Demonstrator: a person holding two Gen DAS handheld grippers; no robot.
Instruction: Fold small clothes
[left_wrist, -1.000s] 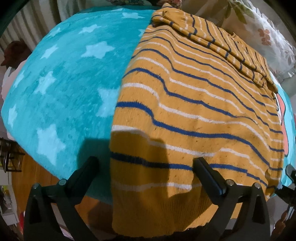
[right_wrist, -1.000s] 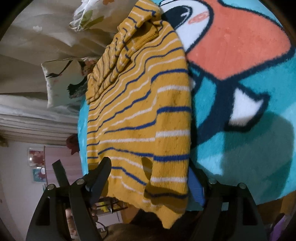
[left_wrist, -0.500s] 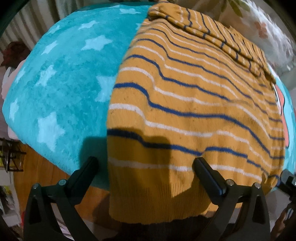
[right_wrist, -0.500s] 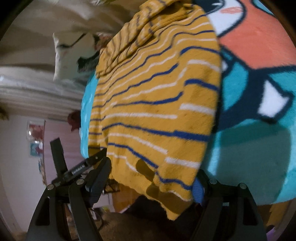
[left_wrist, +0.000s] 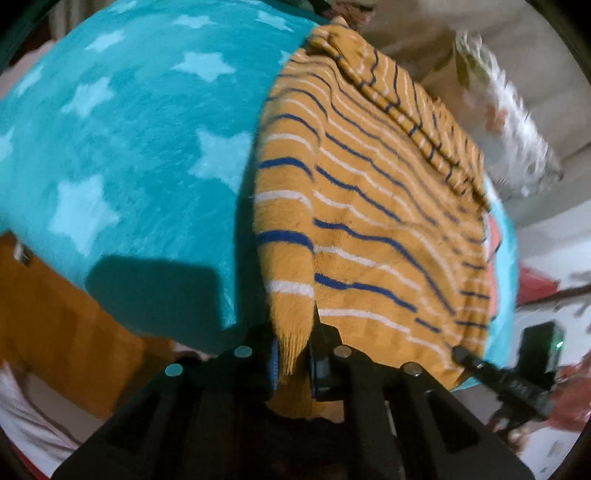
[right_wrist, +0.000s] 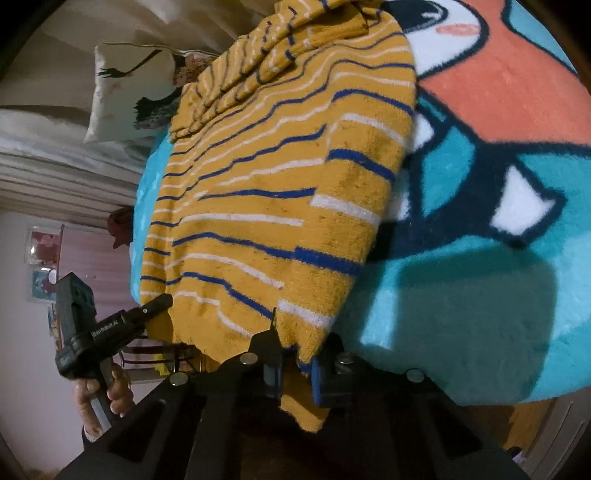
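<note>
A mustard-yellow knit sweater (left_wrist: 369, 221) with blue and white stripes lies on a teal blanket (left_wrist: 129, 166); its sleeves are folded across the far end. My left gripper (left_wrist: 293, 354) is shut on the sweater's near hem at its left corner, and the cloth bunches between the pads. My right gripper (right_wrist: 295, 363) is shut on the hem of the sweater (right_wrist: 277, 184) at its right corner. Each gripper shows in the other's view: the right one (left_wrist: 469, 360) and the left one (right_wrist: 159, 302), at the hem's opposite corners.
The teal blanket has pale stars on the left and an orange, white and navy cartoon figure (right_wrist: 498, 92) on the right. A printed pillow (right_wrist: 129, 88) lies beyond the sweater. Orange-brown wood (left_wrist: 55, 314) shows below the blanket's near edge.
Both grippers were open around the hem and have shut on it. The hem corners are now pinched and lifted a little, and the sweater's side edges have curled inward.
</note>
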